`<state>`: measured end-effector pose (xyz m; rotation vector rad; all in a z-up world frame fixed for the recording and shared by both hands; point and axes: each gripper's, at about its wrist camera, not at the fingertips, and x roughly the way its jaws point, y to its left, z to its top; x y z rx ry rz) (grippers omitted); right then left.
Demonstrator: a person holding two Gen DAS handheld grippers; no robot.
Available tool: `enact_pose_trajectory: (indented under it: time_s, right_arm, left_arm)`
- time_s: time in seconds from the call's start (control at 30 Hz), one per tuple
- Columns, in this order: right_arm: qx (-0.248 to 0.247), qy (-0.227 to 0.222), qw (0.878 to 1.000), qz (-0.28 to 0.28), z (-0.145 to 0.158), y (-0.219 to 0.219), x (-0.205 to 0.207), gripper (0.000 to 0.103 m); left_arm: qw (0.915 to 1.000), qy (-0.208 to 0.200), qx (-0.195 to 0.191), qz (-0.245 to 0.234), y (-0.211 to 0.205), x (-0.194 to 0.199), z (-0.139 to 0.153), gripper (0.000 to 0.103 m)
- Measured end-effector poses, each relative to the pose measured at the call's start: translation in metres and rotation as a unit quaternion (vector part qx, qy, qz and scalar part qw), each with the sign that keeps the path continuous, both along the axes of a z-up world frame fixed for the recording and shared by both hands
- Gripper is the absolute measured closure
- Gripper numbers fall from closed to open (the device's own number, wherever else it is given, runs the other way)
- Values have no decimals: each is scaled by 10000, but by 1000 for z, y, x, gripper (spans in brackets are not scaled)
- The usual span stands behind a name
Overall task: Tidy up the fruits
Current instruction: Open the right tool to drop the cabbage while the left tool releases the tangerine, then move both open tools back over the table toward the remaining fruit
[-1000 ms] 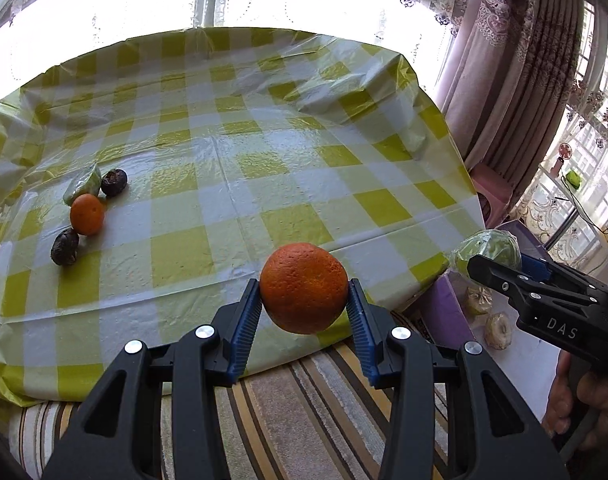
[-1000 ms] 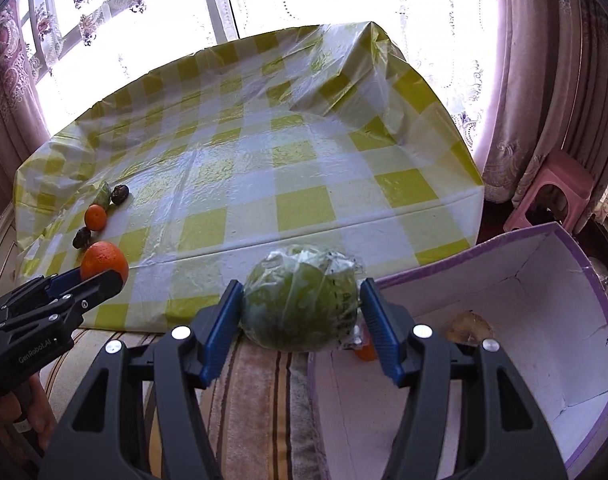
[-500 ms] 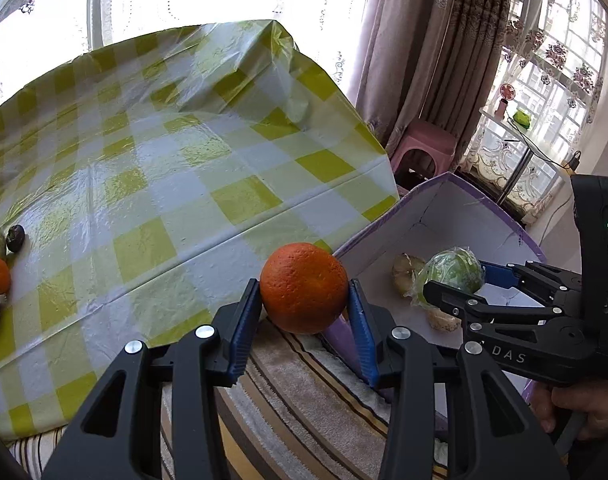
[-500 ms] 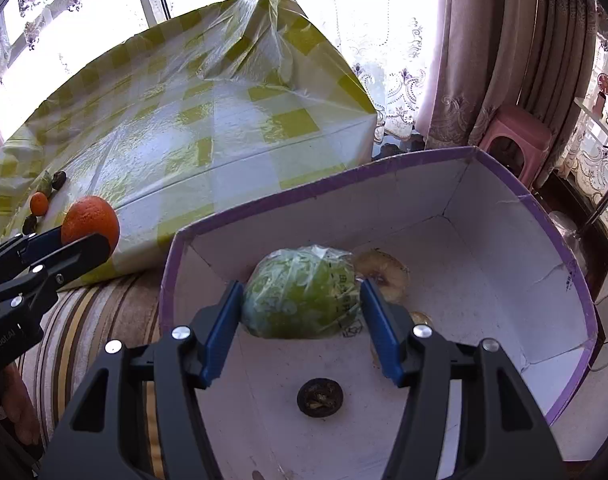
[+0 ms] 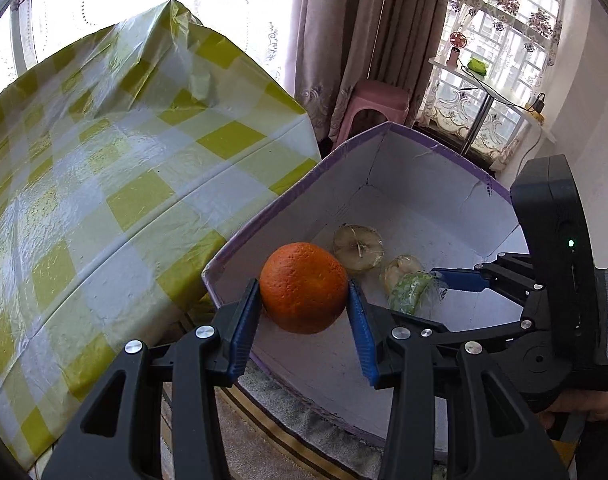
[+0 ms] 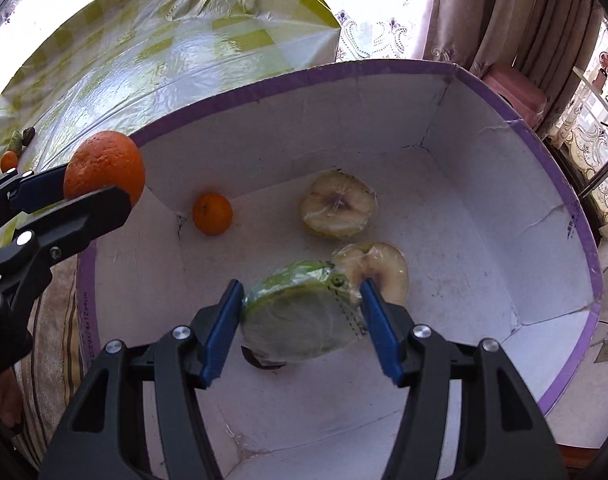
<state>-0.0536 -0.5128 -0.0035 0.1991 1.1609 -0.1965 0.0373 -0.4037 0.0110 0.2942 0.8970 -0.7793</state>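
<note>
My right gripper (image 6: 302,316) clamps the plastic-wrapped green fruit (image 6: 304,316) low inside the purple-rimmed white cardboard box (image 6: 483,184), and my left gripper (image 5: 304,304) clamps the large round orange (image 5: 304,287) above the box's rim; three fruits already lie in the box, more wait on the tabletop (image 5: 104,160)

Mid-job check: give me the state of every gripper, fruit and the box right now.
left gripper: shut on the orange, at the box rim.
right gripper: shut on the wrapped green fruit, low inside the box.
box: open-topped, holding a small orange and two wrapped halves.
</note>
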Motion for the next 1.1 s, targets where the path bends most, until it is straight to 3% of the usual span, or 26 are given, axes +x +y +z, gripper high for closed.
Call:
enact_pose_trajectory:
  time_s: [0.5, 0.57, 0.7, 0.9, 0.97, 1.03, 1.1]
  right_arm:
    - [-120, -43, 9999, -55, 6, -9, 3, 42]
    - [-148, -133, 9997, -149, 10, -14, 1, 40]
    - [-378, -478, 9968, -512, 27, -30, -5, 26]
    - [-403, -791, 9930, -775, 44, -45, -12, 26]
    - [-408, -809, 9929, -766, 46, -46, -11, 25]
    - [-406, -792, 9933, -737, 45, -43, -11, 25]
    - [-382, -782, 9937, -711, 44, -42, -11, 25]
  left_arm:
    - [9992, 248, 201, -224, -19, 10, -16, 62]
    - [9990, 276, 233, -246, -20, 9, -18, 62]
    - [9989, 279, 264, -271, -22, 8, -20, 62]
    - [9986, 286, 312, -310, -23, 8, -21, 61]
    - [9988, 273, 272, -306, -22, 8, -20, 58]
    - [9991, 201, 201, -302, -20, 6, -16, 43]
    - [9992, 166, 163, -316, -19, 5, -14, 42]
